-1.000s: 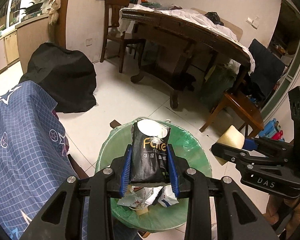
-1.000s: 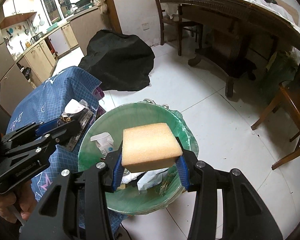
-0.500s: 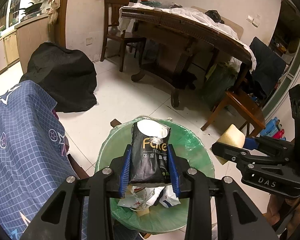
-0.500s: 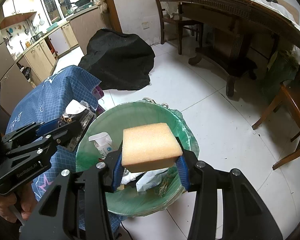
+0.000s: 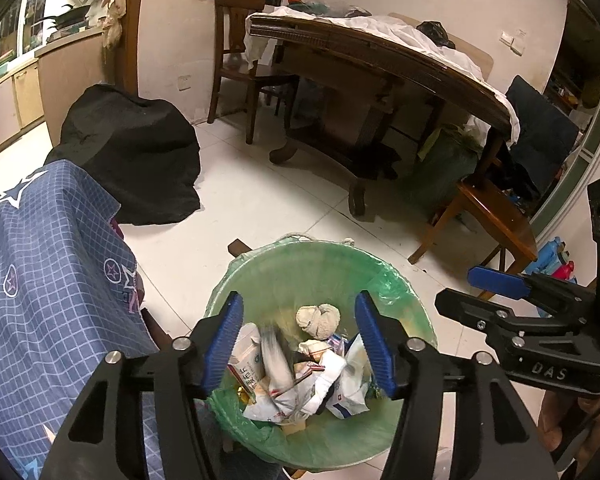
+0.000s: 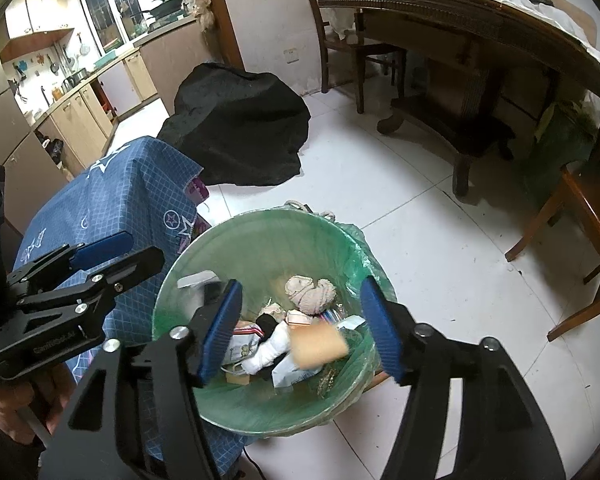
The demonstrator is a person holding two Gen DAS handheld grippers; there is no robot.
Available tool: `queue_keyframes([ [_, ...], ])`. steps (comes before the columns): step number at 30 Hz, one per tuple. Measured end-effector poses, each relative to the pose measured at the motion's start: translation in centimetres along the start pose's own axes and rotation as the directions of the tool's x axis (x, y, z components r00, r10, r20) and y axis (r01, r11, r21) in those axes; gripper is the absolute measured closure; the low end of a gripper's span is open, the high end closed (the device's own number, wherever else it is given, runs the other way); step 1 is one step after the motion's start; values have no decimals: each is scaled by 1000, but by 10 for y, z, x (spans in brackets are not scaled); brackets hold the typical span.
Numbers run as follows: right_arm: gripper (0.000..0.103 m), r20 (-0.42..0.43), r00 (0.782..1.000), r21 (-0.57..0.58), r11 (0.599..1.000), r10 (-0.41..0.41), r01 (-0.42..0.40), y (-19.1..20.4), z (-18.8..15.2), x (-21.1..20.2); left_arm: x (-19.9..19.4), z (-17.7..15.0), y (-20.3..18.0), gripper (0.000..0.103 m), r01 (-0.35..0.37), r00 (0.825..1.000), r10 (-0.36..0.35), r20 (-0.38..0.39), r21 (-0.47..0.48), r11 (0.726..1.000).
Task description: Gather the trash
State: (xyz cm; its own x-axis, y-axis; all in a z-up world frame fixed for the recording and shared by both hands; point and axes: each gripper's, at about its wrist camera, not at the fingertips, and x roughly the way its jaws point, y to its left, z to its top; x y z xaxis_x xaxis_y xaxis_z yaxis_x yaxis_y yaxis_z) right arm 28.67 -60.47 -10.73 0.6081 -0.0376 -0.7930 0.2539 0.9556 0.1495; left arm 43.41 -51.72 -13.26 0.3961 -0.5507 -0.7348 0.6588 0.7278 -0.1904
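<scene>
A white tiled floor (image 5: 260, 208) runs from a kitchen to a heavy wooden dining table (image 5: 380, 64), and on it stands a round bin with a green liner (image 6: 260, 404), pressed against a blue checked cloth (image 6: 112, 208). Both grippers hang over the bin's mouth, angled down into it. The left gripper (image 5: 298, 340) has just been opening; its jaws stand wide with nothing between the pads, and the dark snack packet (image 5: 276, 356) is a blurred streak inside the bin, dropping onto the paper litter. The right gripper (image 6: 300, 330) has likewise just been opening and is wide and empty; the yellow sponge (image 6: 319, 346) shows blurred below it, inside the bin, toward the rim nearest the camera.

The likely trouble is the sponge: it is light and springy, and falling close to that near rim it could bounce off the heaped litter or the liner's edge and land on the floor beside the bin. The thin liner, loose at the rim, could also slip inward if a gripper snags it on the way out.
</scene>
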Motion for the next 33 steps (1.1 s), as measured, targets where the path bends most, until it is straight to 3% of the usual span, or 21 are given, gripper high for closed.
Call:
queue_keyframes([
  [6, 40, 23, 1000, 9, 1000, 0, 0, -1, -3, -4, -3, 0, 2, 42, -15, 1000, 15, 4, 3, 1000],
  [12, 16, 113, 992, -8, 999, -48, 49, 12, -18, -30, -25, -4, -2, 29, -48, 998, 46, 49, 21, 999],
  [14, 6, 156, 986, -13, 998, -63, 66, 20, -28, -44, -43, -9, -4, 20, -57, 995, 53, 86, 39, 998],
  [19, 6, 249, 959, -21, 990, -132, 142, 42, -58, -77, -92, -29, -8, 5, -80, 981, 69, 180, 55, 995],
  [25, 6, 349, 924, 9, 987, -155, 162, 62, -98, -117, -165, -69, 2, 5, -125, 945, 111, 309, 28, 992],
  [33, 6, 446, 877, 36, 983, -177, 180, 98, -160, -172, -247, -137, 11, 5, -118, 910, 110, 399, -4, 993],
])
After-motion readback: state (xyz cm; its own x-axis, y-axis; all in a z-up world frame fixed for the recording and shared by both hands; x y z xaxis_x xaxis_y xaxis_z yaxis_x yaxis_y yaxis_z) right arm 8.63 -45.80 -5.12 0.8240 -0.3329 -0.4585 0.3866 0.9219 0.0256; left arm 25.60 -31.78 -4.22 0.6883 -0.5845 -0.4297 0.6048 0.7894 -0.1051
